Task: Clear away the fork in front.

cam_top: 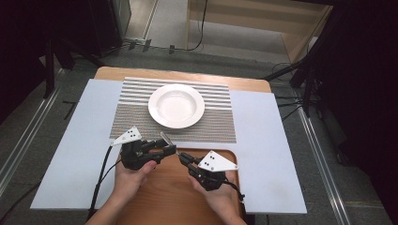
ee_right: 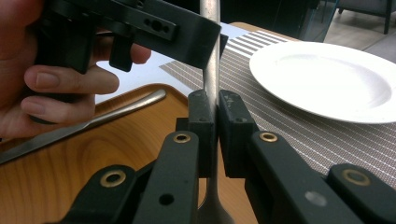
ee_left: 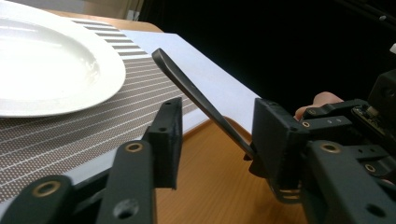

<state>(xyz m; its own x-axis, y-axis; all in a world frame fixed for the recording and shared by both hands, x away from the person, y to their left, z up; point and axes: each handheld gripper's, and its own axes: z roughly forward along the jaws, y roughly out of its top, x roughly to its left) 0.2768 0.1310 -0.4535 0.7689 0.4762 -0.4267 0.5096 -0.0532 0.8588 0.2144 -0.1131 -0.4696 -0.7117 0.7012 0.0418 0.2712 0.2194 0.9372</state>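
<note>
Nearest the lens in right gripper view: right gripper (ee_right: 212, 122), jaws pinched tight on a metal utensil handle (ee_right: 211, 70), which stands upright betw. the pads and widens below them; spoon or fork, can't tell, head end too blurred. Handle's top end reaches up to the left gripper (ee_left: 212, 140) by the person's left hand (ee_right: 56, 88). In left gripper view, same handle (ee_left: 196, 95) slants up across the gap betw. the two jaws, lower end meeting the right-side jaw, left-side jaw apart from it; jaws partway open, not pinching it. Held above the front edge of a wooden tray (cam_top: 164, 192), close to the near edge of the striped placemat (cam_top: 211, 122). Second utensil, a table knife (ee_right: 93, 121) by the look, flat on the tray w/ handle toward the mat. White plate (cam_top: 176, 106) centred on the mat, well apart from both grippers. Mat on a pale board (cam_top: 263, 154) over the wooden table (cam_top: 112, 72). Both forearms in from bottom of high view, right hand (cam_top: 220, 197) on its gripper over the tray.
</note>
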